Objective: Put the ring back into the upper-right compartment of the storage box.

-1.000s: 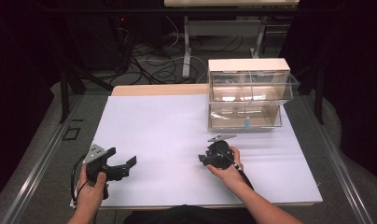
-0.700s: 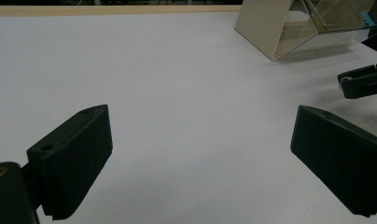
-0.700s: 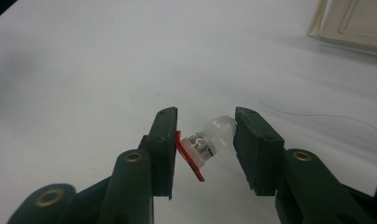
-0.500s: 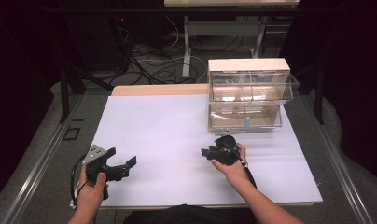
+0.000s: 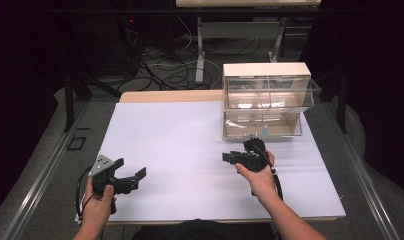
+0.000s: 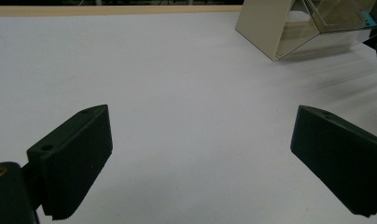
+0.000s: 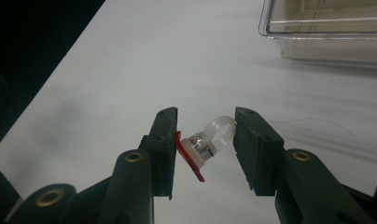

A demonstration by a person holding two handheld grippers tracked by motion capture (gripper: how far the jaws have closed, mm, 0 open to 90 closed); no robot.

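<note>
— Right gripper view first: what are the right tongs [image 7: 204, 149] doing?

— They are clamping a small ring [image 7: 210, 140], its clear band touching one pad and its red-backed head pressing against the other, held clear above the white worktop [image 7: 130, 60].

— And beyond them?

— A clear plastic drawer box [image 7: 326, 32] is sitting ahead, well apart from the ring.

— The left tongs [image 6: 200, 158]?

— They are standing wide open with nothing between them, hovering low over the worktop, the drawer box lying far off.
</note>
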